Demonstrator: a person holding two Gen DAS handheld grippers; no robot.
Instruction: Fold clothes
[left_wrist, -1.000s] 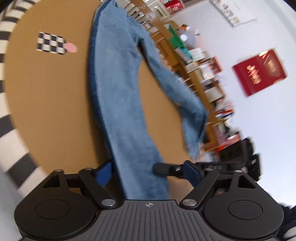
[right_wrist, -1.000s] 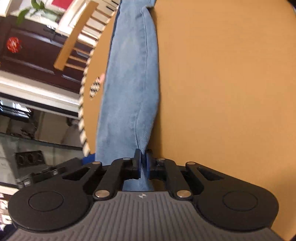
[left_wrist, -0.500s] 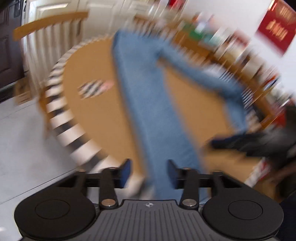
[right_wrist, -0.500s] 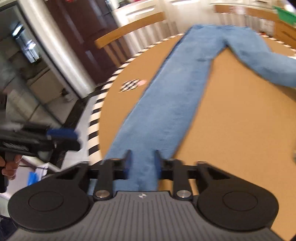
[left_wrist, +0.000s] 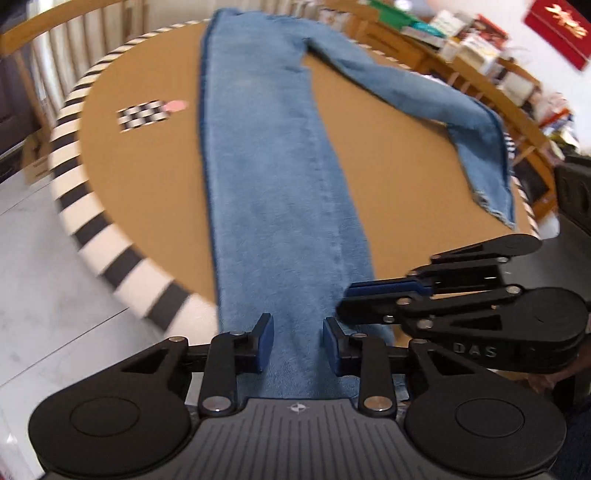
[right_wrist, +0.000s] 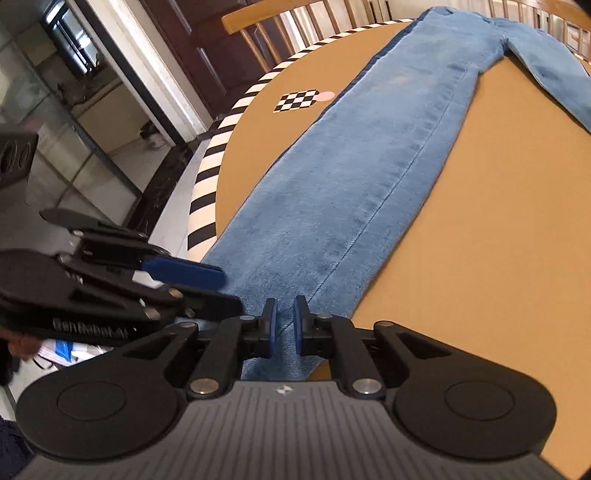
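- Checkered marker (left_wrist: 146, 115), upper left on the round table (left_wrist: 399, 192).
- Jeans (left_wrist: 273, 184) run up the frame's middle.
- Left gripper (left_wrist: 297, 345), bottom centre, fingers apart astride the hem.
- Right gripper (right_wrist: 284, 326), fingers narrowly apart over the hem.

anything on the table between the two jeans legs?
Nothing: bare brown table between the near leg and the far leg of the jeans, seen in the left wrist view.

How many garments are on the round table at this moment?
1. A single pair of blue jeans lies spread on the table, one leg running toward the left gripper, the other angled off to the right edge. Nothing suggests another garment underneath.
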